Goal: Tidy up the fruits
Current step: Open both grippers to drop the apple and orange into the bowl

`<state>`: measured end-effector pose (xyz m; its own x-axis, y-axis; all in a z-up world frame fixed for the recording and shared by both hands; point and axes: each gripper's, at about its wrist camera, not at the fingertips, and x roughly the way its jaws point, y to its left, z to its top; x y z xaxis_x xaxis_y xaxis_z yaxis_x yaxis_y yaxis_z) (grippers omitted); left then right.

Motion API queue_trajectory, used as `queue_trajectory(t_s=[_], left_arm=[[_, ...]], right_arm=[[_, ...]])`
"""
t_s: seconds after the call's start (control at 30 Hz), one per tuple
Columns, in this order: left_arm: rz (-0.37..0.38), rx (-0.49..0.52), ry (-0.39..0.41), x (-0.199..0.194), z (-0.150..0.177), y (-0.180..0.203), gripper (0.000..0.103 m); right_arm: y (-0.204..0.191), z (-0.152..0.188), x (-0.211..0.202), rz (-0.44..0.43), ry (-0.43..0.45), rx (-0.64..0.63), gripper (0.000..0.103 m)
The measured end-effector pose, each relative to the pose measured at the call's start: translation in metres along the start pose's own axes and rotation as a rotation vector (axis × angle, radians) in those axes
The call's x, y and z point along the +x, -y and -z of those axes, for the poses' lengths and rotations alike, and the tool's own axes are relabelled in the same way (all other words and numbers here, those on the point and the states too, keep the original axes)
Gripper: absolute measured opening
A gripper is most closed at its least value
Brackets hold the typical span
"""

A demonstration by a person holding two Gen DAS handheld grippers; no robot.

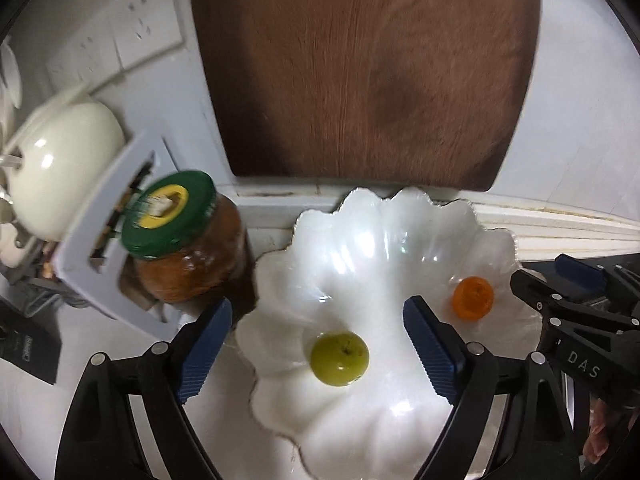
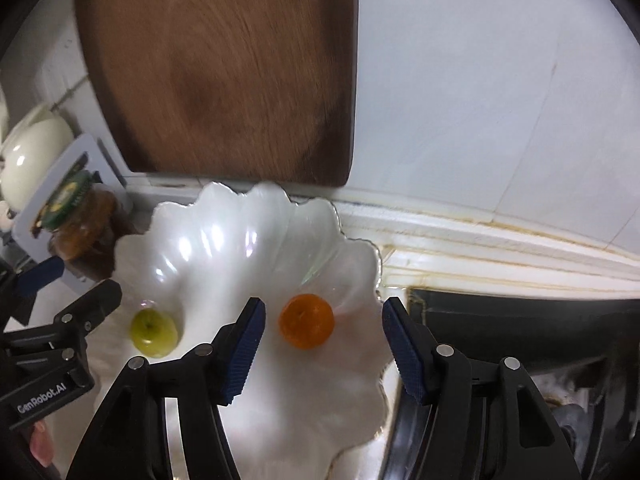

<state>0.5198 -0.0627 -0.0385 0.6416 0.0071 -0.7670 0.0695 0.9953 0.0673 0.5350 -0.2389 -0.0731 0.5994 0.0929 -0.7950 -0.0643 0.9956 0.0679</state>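
**Both fruits lying in the shell dish, both grippers released**

Your left gripper (image 1: 318, 322) hangs above the white scalloped shell-shaped dish (image 1: 360, 240) with its blue-padded jaws spread wide. The small round green fruit (image 1: 339, 358) lies on the dish floor between them, and neither pad touches it (clear white dish shows on both sides of the fruit). Nothing is gripped.

Your right gripper (image 2: 324, 336) is likewise unclenched. The small round orange fruit (image 2: 306, 321) rests in the dish between its jaws, nearer the left pad but apart from it. The right pad sits out past the dish's wavy rim.

In the left wrist view the two fruits lie apart from each other, green towards the near left, orange towards the right rim.

Surroundings: a brown wooden cutting board (image 1: 364, 68) stands upright against the white wall just behind the dish. A glass jar with a green lid (image 1: 188, 248) stands just left of the dish, touching or nearly touching its rim; you cannot tell which. Further left is a cream rounded pot (image 1: 60, 168), blurred.
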Motion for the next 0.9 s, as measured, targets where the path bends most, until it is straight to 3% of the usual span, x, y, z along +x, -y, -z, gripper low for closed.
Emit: queue_trajectory(t_s=[0.33,0.6,0.77,0.9], left_arm=[[-0.009,0.018,0.140,-0.075,0.023,-0.006,0.092],[0.013,0.007,0.202,-0.124,0.050,-0.022,0.095],[0.026,0.037,0.246,-0.151,0.067,-0.027,0.095],[0.030,0.045,0.272,-0.170,0.082,-0.031,0.095]], right_arm=[[-0.014,0.023,-0.072,-0.017,0.136,-0.026,0.062],[-0.029,0.048,-0.121,-0.001,0.212,-0.051,0.062],[-0.034,0.064,-0.144,-0.041,0.235,-0.035,0.062],[-0.042,0.077,-0.161,-0.013,0.274,-0.058,0.062]])
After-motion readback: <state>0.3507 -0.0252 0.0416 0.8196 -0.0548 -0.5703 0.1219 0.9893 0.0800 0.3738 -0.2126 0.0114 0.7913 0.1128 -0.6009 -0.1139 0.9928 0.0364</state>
